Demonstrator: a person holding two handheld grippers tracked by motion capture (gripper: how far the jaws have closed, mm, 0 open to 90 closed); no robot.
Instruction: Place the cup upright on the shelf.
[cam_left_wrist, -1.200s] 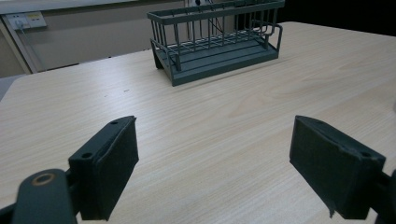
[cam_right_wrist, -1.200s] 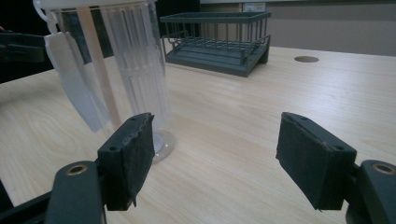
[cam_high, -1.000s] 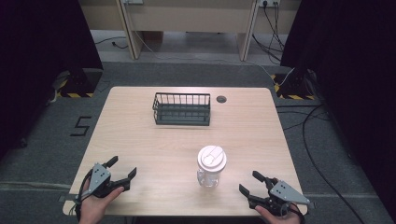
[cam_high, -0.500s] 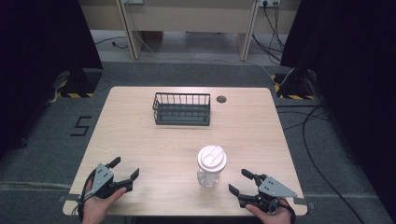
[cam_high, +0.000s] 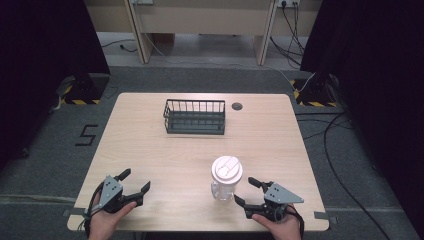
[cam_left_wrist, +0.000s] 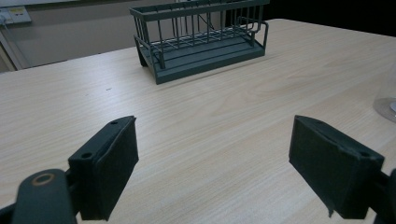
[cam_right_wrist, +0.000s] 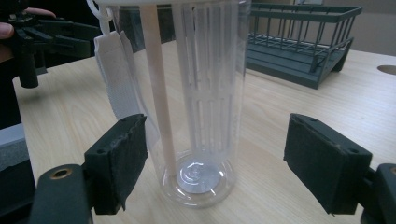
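- Right gripper sits low at the near edge of the table with its jaws spread wide, aimed at the clear cup just beside it, likely to take it round the lower body.
- That cup stands upright, white lid on, at the near right, not yet touched.
- Left gripper, also spread and holding nothing, waits at the near left corner, well apart.
- At the far side, the wire basket looks a likely place to put the cup.

Cup blocks right gripper; bare table elsewhere
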